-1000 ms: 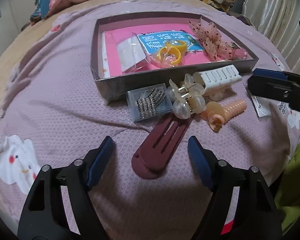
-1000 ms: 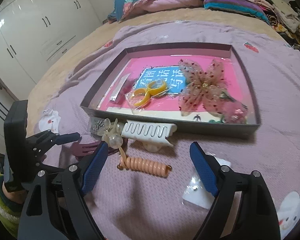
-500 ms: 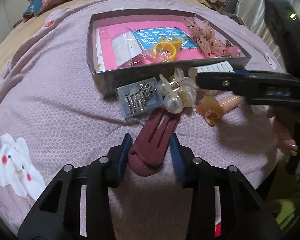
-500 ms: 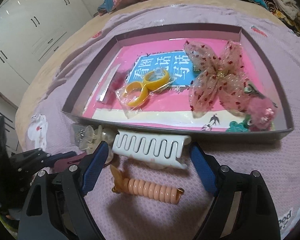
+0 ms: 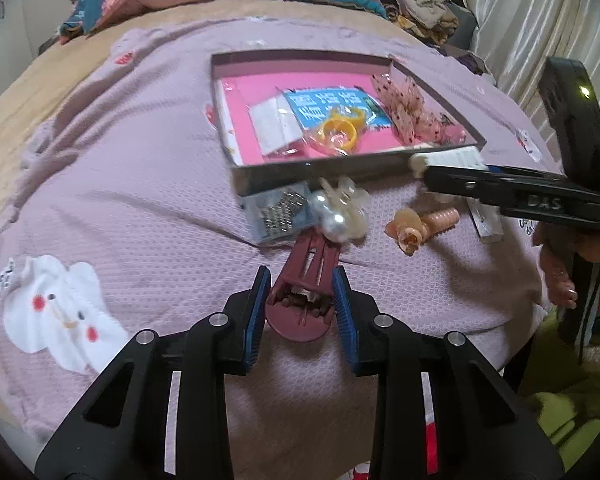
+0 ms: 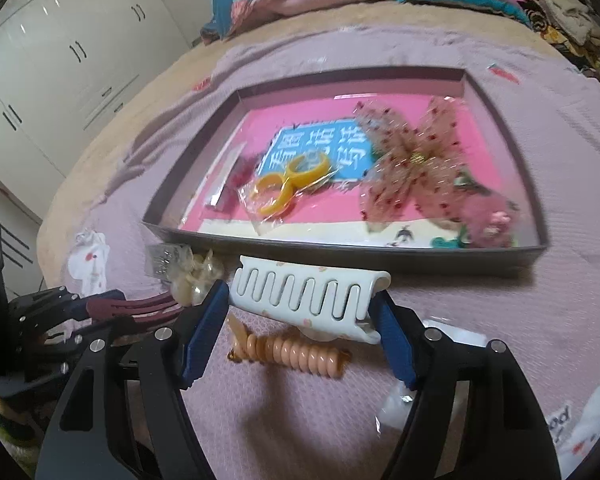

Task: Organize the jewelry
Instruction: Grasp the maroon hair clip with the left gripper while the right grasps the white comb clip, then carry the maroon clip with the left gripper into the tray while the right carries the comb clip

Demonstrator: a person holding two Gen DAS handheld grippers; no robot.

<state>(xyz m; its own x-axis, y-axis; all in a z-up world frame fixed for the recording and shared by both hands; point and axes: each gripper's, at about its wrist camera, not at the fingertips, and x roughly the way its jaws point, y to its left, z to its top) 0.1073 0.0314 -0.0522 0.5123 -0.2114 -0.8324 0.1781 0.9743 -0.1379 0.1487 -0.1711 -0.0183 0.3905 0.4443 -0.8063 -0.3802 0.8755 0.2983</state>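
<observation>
My left gripper (image 5: pixel 299 276) is closing, and its blue pads press both sides of a maroon hair clip (image 5: pixel 296 320). The clip's near end is raised off the purple bedspread. My right gripper (image 6: pixel 300 296) is also closing. A white claw clip (image 6: pixel 308 296) lies across its jaws with a pad against each end, just in front of the grey box (image 6: pixel 340 248). From the left wrist view, the right gripper (image 5: pixel 432 176) shows side-on beside the white clip (image 5: pixel 448 158). In the right wrist view, the left gripper (image 6: pixel 100 300) shows holding the maroon clip (image 6: pixel 140 304).
A peach coil hair tie (image 6: pixel 292 352), a pearl flower claw (image 5: pixel 340 212) and a packet of rhinestone clips (image 5: pixel 280 212) lie before the box. Inside it are a yellow bagged piece (image 6: pixel 288 188) and a pink dotted bow (image 6: pixel 412 164). A small plastic bag (image 6: pixel 452 336) lies right.
The left jaws went from wide open to gripping the maroon clip and raised its near end. The right gripper came in over the white claw clip and narrowed onto its ends.
</observation>
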